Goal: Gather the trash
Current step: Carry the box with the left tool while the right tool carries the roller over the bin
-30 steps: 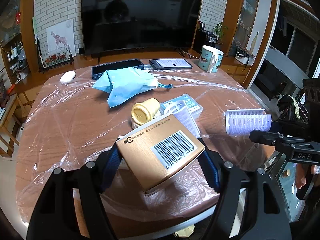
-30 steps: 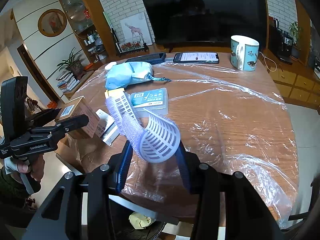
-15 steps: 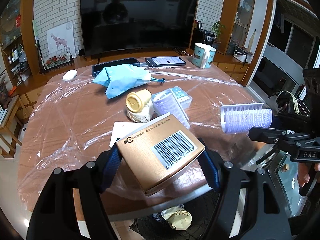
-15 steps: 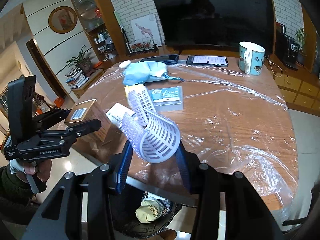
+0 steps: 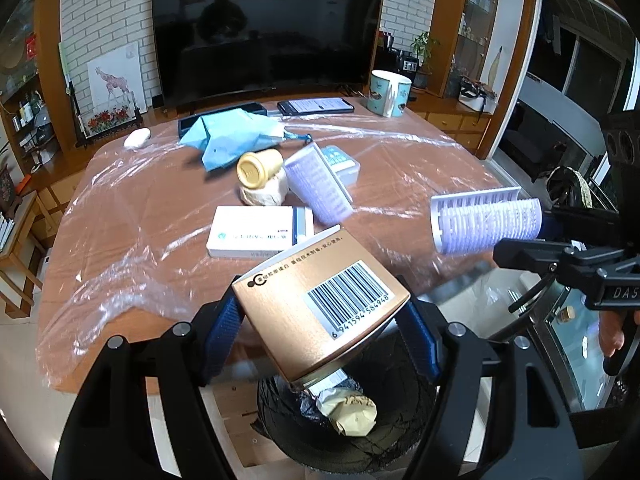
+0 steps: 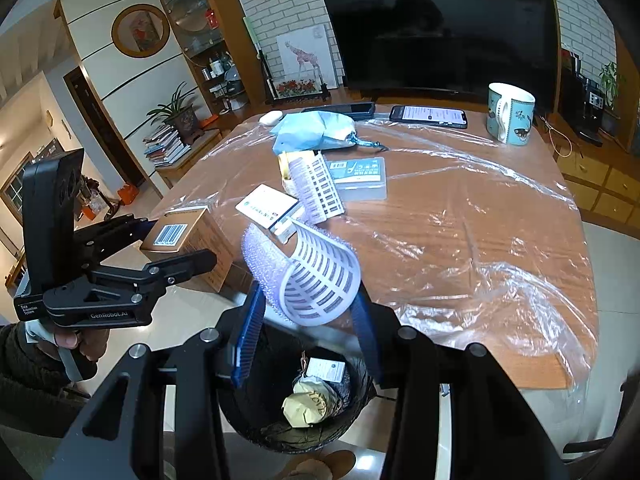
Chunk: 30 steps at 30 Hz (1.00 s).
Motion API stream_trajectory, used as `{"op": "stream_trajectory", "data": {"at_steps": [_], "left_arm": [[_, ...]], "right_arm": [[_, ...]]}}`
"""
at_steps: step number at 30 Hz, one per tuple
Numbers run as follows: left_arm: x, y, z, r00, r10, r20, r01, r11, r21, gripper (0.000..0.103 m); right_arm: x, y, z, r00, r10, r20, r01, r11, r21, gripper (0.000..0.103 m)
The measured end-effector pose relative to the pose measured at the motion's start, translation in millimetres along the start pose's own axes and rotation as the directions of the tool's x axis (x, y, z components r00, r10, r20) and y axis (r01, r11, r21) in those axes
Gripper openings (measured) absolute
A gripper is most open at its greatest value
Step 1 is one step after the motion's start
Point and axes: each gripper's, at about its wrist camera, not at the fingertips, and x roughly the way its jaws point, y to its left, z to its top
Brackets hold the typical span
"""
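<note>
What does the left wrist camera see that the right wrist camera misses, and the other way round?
Only the left view shows the dark window and the gold box's big barcode face up close. Only the right view shows the round wall picture, the potted plant and book stack. Both show the box in the left tool, the white mesh sleeve in the right tool, the bin, mug and TV.

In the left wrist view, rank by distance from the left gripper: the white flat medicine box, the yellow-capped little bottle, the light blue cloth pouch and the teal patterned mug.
From the left gripper, nearest first:
1. White flat medicine box, just beyond the fingertips, near the table's front.
2. Yellow-capped little bottle, mid-table, lying on its side.
3. Light blue cloth pouch, farther back, left of centre.
4. Teal patterned mug, far right corner by the television.
</note>
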Motion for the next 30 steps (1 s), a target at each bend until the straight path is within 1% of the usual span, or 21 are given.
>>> {"op": "stream_trajectory", "data": {"at_steps": [20,25,30], "left_arm": [[-14.4,-16.4,-44.7,0.998,0.005,-0.061,-0.004,1.0,0.015,0.073],[-12.9,-19.1,-52.2,0.997,0.0,-0.073,0.001,1.0,0.019,0.073],[-12.0,-24.8,-51.0,0.998,0.001,-0.064,0.001,0.999,0.034,0.073]], "right_arm": [[0.3,14.0,-47.6,0.997,0.025,-0.072,-0.024,1.0,0.006,0.044],[7.7,18.0,-56.5,0.995,0.033,-0.096,-0.032,0.999,0.005,0.044],[18.1,22.8,-58.6,0.994,0.03,-0.11,-0.031,0.999,-0.007,0.043]]}}
